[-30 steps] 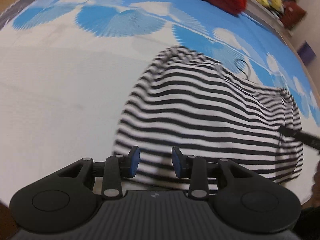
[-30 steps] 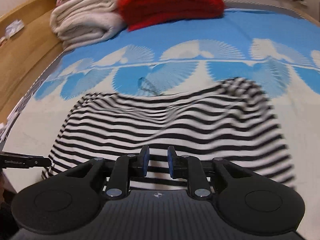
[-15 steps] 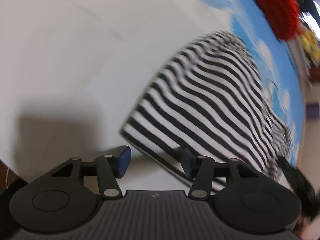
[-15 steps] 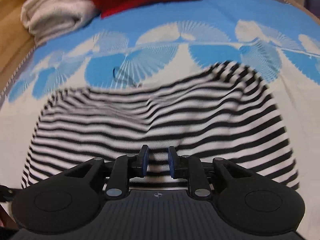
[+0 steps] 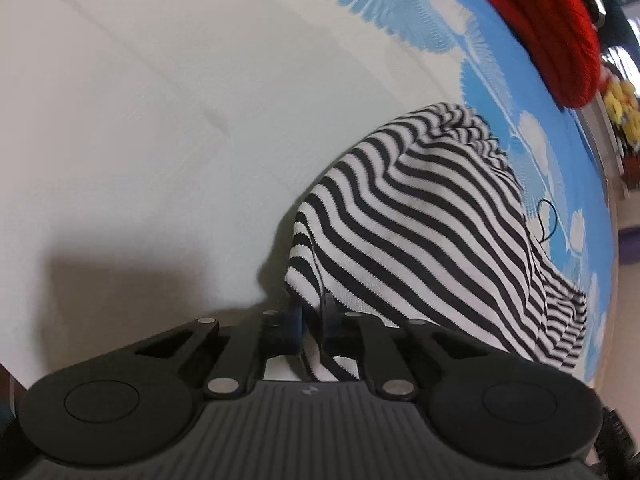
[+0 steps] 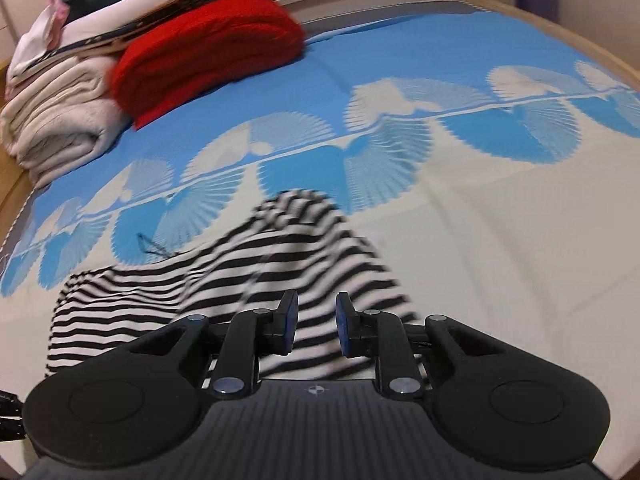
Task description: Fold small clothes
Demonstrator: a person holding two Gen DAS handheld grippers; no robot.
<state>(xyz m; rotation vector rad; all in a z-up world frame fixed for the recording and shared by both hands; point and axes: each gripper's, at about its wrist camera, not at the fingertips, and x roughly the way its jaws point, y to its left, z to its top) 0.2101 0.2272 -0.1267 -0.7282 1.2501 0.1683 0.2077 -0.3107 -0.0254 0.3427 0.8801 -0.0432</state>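
A black-and-white striped garment [image 5: 432, 216] lies bunched on the bed sheet [image 5: 160, 120]. My left gripper [image 5: 312, 320] points steeply down at the garment's near corner. Its jaws are closing, and the pads pinch that corner, which rises off the sheet. In the right wrist view the striped garment [image 6: 224, 280] is blurred and stretches left of my right gripper [image 6: 317, 322]. This gripper hangs over the garment's right part with a clear gap between its blue pads, and striped cloth shows behind the gap. The tip of the other gripper [image 6: 6, 412] shows at the left edge.
The sheet [image 6: 520, 240] is white near me and blue with fan shapes [image 6: 400, 112] farther off. A folded red blanket [image 6: 208, 48] and a stack of beige and white laundry [image 6: 60, 120] sit at the far left. A thin dark loop [image 5: 546, 220] lies on the sheet beside the garment.
My left gripper opened wide, rolled and sank to the garment's corner, then closed on it. My right gripper swung right across the garment with its gap unchanged, and the cloth now looks bunched.
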